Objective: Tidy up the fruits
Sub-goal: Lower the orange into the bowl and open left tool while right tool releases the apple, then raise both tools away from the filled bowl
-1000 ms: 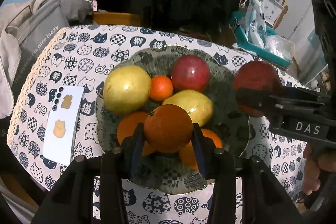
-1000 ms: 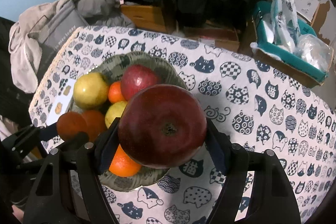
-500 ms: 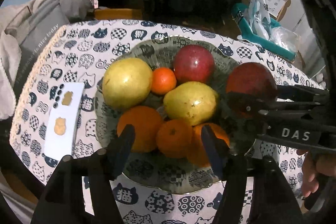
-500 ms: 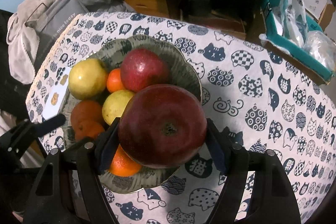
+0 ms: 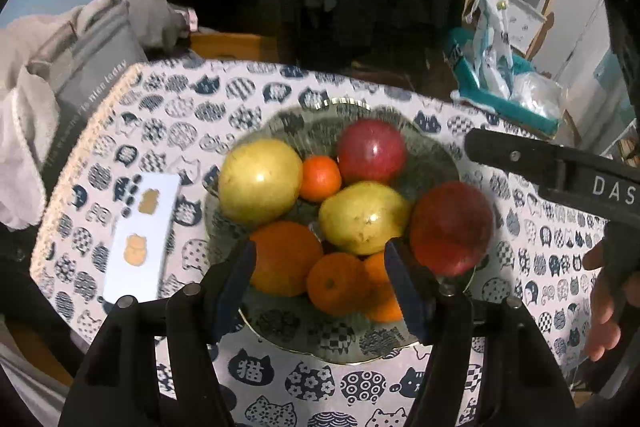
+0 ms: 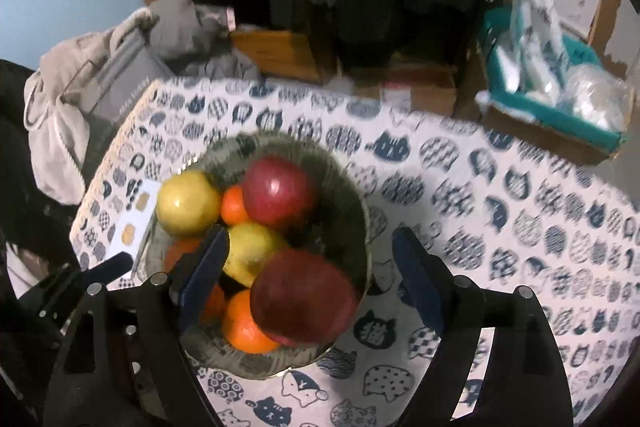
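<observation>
Tablecloth (image 5: 532, 223): cat-print, covering the table under everything.
Bowl (image 5: 280, 323): centre, now holding every fruit in sight.
Right gripper (image 6: 308, 279): jaws opening, clear of the dark red apple (image 6: 304, 301), which has dropped from its grip to the bowl's 5 o'clock rim.
Left gripper (image 5: 320, 283): jaws parting, nothing clamped; its tangerine (image 5: 334, 283) now lies at 6 o'clock.
Meaning: sorting looks nearly done.
Nearby: white card (image 5: 140, 239) at 9 o'clock, obstructing nothing.
</observation>
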`<state>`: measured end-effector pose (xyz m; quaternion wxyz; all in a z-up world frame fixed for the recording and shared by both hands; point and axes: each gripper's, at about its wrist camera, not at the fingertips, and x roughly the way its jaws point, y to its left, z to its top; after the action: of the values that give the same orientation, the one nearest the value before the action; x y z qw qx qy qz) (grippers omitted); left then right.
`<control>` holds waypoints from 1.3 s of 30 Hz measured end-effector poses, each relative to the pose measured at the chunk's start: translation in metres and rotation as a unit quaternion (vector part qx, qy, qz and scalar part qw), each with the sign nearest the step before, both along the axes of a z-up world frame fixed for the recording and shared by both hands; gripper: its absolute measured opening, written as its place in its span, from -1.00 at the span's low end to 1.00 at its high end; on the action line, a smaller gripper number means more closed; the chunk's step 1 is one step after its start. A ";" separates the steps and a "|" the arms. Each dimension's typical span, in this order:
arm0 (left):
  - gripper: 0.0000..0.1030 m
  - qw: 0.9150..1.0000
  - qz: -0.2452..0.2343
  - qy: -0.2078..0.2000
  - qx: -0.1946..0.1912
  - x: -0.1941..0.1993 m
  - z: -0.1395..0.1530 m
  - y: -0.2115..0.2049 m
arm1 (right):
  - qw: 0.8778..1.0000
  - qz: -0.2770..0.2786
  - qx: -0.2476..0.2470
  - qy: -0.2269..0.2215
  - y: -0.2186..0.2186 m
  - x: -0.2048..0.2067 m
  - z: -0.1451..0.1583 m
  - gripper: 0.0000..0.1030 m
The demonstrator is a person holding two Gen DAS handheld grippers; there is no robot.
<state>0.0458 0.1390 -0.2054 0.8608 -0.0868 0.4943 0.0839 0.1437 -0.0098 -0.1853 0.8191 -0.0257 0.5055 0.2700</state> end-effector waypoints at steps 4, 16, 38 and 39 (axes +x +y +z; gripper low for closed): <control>0.51 1.000 0.002 -0.028 0.004 -0.004 0.023 0.000 | 1.000 -0.010 0.000 -0.027 -0.006 -0.004 0.023 0.64; 0.61 0.995 0.002 -0.095 0.008 -0.021 0.085 -0.001 | 0.990 -0.044 -0.024 -0.131 -0.034 -0.031 0.091 0.64; 0.99 0.970 0.003 -0.238 0.053 -0.068 0.199 -0.025 | 0.967 -0.068 0.009 -0.246 -0.098 -0.100 0.191 0.66; 0.99 0.969 0.001 -0.241 0.055 -0.069 0.202 -0.026 | 0.965 -0.067 0.009 -0.251 -0.099 -0.104 0.194 0.66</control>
<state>-0.0233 0.1125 -0.0029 0.9580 -0.0580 0.2665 0.0883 0.0402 -0.1089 0.0087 0.9363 -0.0515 0.2816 0.2033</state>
